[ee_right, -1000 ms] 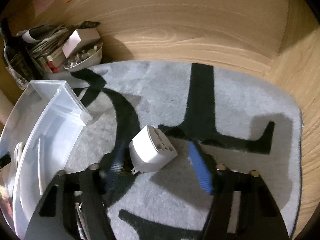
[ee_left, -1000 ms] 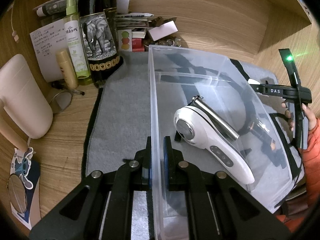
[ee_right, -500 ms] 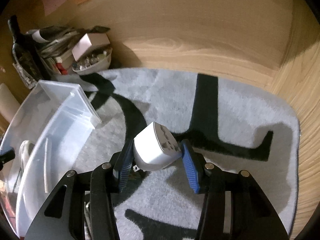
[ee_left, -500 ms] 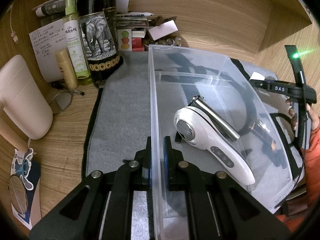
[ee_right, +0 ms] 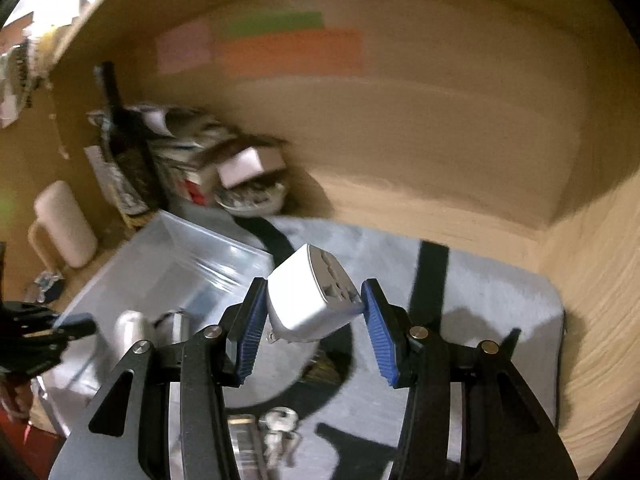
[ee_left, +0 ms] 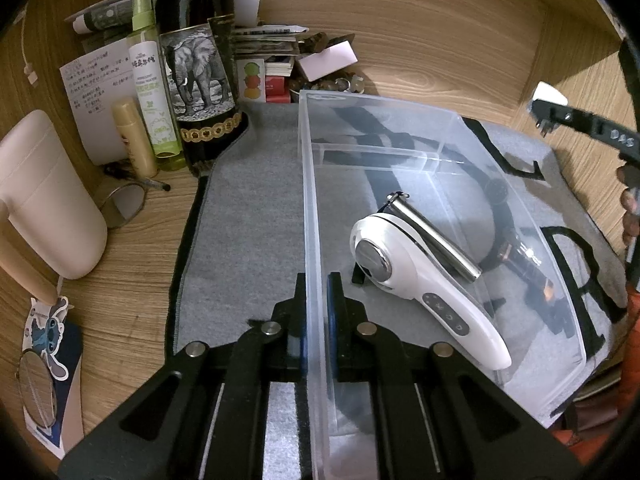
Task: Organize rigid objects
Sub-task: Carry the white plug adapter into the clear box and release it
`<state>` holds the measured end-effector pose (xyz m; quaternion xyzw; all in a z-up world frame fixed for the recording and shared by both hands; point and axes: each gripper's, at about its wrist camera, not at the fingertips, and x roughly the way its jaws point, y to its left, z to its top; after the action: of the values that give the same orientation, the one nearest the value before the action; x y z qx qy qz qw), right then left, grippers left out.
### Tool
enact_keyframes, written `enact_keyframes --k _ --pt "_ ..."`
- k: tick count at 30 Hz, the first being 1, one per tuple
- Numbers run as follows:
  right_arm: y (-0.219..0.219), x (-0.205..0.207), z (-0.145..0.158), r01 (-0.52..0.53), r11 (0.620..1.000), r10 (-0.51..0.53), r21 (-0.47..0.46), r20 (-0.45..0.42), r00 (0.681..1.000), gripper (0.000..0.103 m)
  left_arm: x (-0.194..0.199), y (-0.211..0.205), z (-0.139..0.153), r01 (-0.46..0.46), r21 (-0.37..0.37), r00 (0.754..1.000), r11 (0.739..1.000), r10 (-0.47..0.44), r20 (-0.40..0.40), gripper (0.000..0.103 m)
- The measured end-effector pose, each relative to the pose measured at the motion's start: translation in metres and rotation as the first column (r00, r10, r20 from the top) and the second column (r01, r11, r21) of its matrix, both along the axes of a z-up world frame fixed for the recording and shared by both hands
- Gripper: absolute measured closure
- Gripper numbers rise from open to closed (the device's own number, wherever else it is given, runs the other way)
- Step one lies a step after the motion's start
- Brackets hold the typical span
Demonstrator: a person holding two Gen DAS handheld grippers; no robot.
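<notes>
My left gripper (ee_left: 316, 312) is shut on the left wall of a clear plastic bin (ee_left: 308, 208) that rests on a grey mat (ee_left: 248, 216). In the bin lie a white handheld device (ee_left: 424, 292), a metal cylinder (ee_left: 432, 232) and a dark slim item (ee_left: 532, 272). My right gripper (ee_right: 314, 320) is shut on a white travel adapter (ee_right: 312, 300) and holds it in the air above the mat, right of the bin (ee_right: 176, 264). The adapter also shows at the left wrist view's right edge (ee_left: 550, 98).
A wine bottle (ee_left: 196, 64), a green spray bottle (ee_left: 150, 80), a small tube (ee_left: 134, 136), papers and small boxes crowd the back left. A cream jug (ee_left: 44, 200) stands at the left. Keys (ee_right: 280, 432) lie on the mat (ee_right: 500, 300) under my right gripper. Wooden walls enclose the back and right.
My right gripper closed on the white adapter and lifted it off the mat, moving up and toward the bin. The left gripper has kept its hold on the bin wall.
</notes>
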<state>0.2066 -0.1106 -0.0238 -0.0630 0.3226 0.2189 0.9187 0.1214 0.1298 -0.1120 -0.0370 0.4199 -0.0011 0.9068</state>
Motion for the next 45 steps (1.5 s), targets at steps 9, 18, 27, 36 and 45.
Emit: enact_keyframes --k 9,18,27,36,45 --pt "0.041 -0.025 0.015 -0.122 0.992 0.122 0.006 0.057 0.991 0.058 0.0 0.0 0.001 0.0 -0.006 1.0 1.0 0.0 0.002 0.097" --pt "0.084 -0.033 -0.009 -0.227 0.973 0.227 -0.043 -0.002 0.974 0.058 0.0 -0.001 0.002 0.001 -0.007 1.0 1.0 -0.001 0.005 0.097" --pt "0.108 -0.034 -0.045 -0.278 0.956 0.268 -0.097 -0.108 0.957 0.058 -0.002 -0.003 0.003 0.005 -0.003 1.0 1.0 -0.005 0.01 0.097" --pt "0.124 -0.037 -0.063 -0.321 0.933 0.298 -0.16 -0.154 0.942 0.058 -0.002 -0.004 0.003 0.008 -0.001 1.0 1.0 -0.008 0.011 0.097" --pt "0.126 -0.038 -0.064 -0.314 0.936 0.29 -0.161 -0.16 0.944 0.058 -0.002 -0.004 0.003 0.009 -0.001 1.0 1.0 -0.009 0.012 0.097"
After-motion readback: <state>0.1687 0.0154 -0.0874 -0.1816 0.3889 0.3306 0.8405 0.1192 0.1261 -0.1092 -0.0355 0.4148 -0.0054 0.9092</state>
